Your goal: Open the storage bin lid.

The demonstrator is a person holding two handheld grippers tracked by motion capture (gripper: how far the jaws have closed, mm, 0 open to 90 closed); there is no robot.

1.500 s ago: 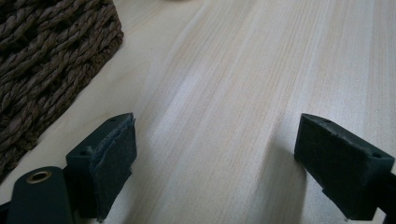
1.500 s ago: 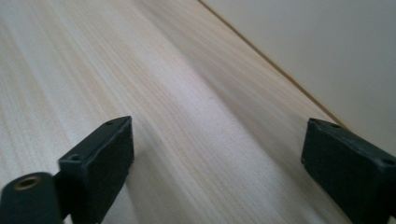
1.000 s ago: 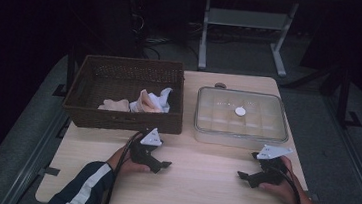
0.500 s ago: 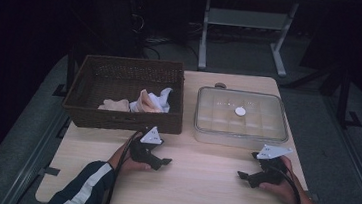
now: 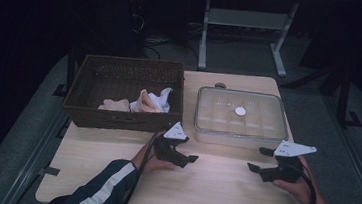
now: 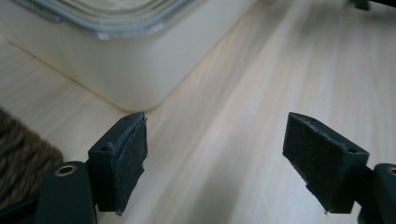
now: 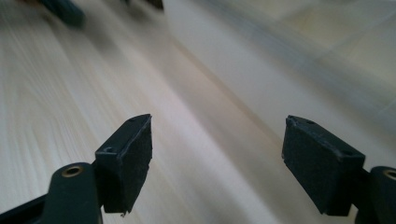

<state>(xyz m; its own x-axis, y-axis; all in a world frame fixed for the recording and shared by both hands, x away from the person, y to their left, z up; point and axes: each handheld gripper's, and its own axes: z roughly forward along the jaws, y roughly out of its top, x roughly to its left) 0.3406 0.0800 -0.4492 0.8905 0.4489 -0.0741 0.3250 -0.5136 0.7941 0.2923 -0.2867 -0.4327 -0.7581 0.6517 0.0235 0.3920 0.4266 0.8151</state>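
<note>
Flanking the near long wall of the clear-lidded, compartmented rectangular plastic box [image 5: 240, 119] | left tongs [image 5: 190, 153] nearer, empty, wide, just narrowed | right tongs [image 5: 259, 159] likewise | box just ahead, long axis across desk [image 5: 210, 190].

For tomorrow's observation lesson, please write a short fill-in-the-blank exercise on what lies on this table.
1. The crumpled cloths lie inside the woven ____.
2. The lidded plastic container stands to the ____ of the wicker basket, seen from the high view.
3. Both the left tool and the right tool hold ____ between their jaws.

Missing words: basket; right; nothing
</note>
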